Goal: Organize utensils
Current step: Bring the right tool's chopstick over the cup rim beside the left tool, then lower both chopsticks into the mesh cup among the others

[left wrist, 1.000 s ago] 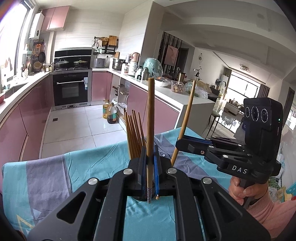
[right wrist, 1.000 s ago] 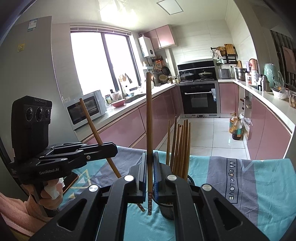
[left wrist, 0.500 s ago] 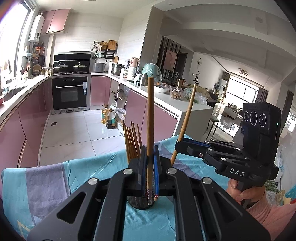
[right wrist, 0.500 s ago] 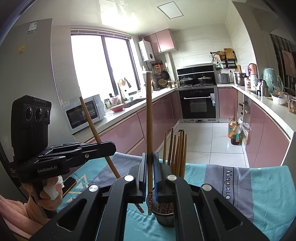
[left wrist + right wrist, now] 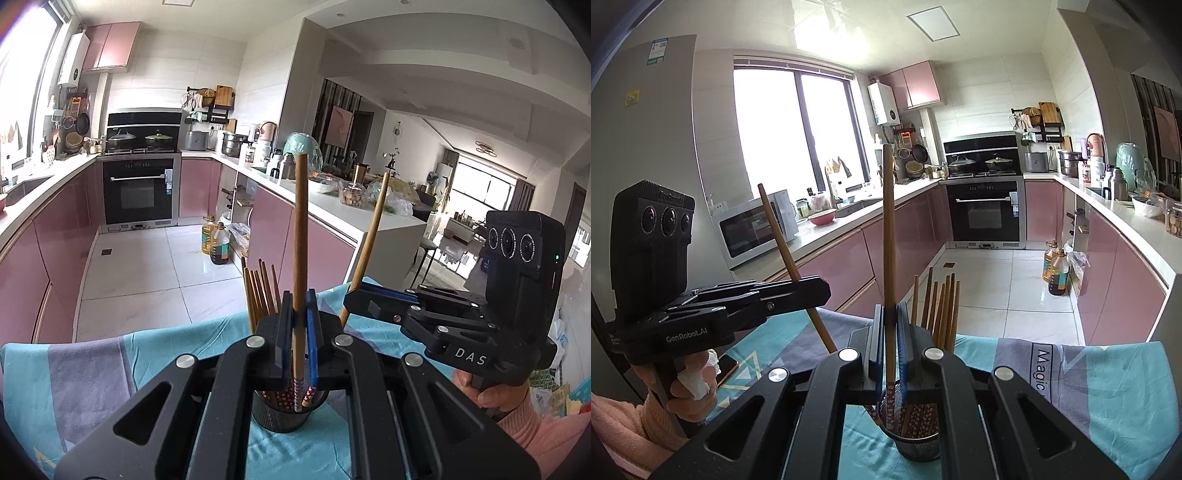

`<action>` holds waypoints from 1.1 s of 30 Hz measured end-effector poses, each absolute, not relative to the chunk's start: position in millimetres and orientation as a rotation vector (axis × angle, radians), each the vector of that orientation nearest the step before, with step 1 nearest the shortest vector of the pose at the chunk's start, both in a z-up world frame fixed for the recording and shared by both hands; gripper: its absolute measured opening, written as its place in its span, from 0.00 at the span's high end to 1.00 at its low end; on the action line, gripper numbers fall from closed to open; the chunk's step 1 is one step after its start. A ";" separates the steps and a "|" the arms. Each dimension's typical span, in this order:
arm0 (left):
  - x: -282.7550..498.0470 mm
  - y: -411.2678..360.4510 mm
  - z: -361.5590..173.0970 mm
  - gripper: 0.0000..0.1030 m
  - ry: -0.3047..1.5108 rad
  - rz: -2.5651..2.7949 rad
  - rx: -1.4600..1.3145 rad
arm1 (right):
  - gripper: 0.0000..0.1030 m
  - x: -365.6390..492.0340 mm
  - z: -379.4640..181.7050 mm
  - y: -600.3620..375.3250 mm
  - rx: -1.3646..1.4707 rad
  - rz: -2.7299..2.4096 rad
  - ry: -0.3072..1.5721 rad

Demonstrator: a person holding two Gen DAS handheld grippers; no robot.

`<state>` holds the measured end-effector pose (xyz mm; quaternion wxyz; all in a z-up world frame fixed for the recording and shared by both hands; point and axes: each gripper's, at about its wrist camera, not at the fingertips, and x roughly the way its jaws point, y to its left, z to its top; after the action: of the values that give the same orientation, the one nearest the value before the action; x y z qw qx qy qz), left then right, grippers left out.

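Bright daylight fills the kitchen from a large window (image 5: 798, 144), which is blown out to white. A ceiling light panel (image 5: 932, 24) glares on glossy tiles. Both views are sharp, with strong fisheye bending and dark, rounded corners at the edges.

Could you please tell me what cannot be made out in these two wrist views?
- Left wrist view: the holder base and chopstick tips, hidden by the left gripper.
- Right wrist view: the holder's contents, hidden by the right gripper.
- Both views: the tablecloth edges, cut off by the frame.
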<state>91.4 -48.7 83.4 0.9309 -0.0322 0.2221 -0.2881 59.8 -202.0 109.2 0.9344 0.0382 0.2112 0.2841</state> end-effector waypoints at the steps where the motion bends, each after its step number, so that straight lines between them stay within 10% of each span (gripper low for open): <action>1: 90.5 -49.1 83.1 0.93 0.452 -0.590 -0.066 | 0.95 59.7 109.2 -201.7 0.077 0.580 0.432; 33: 105.2 -53.8 73.2 0.93 0.511 -0.572 -0.036 | 0.95 82.2 94.6 -194.4 0.069 0.532 0.495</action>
<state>105.2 -53.8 73.2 0.9272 -0.0177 0.2494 -0.2788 82.2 -194.4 94.6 0.9341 0.0336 0.2423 0.2602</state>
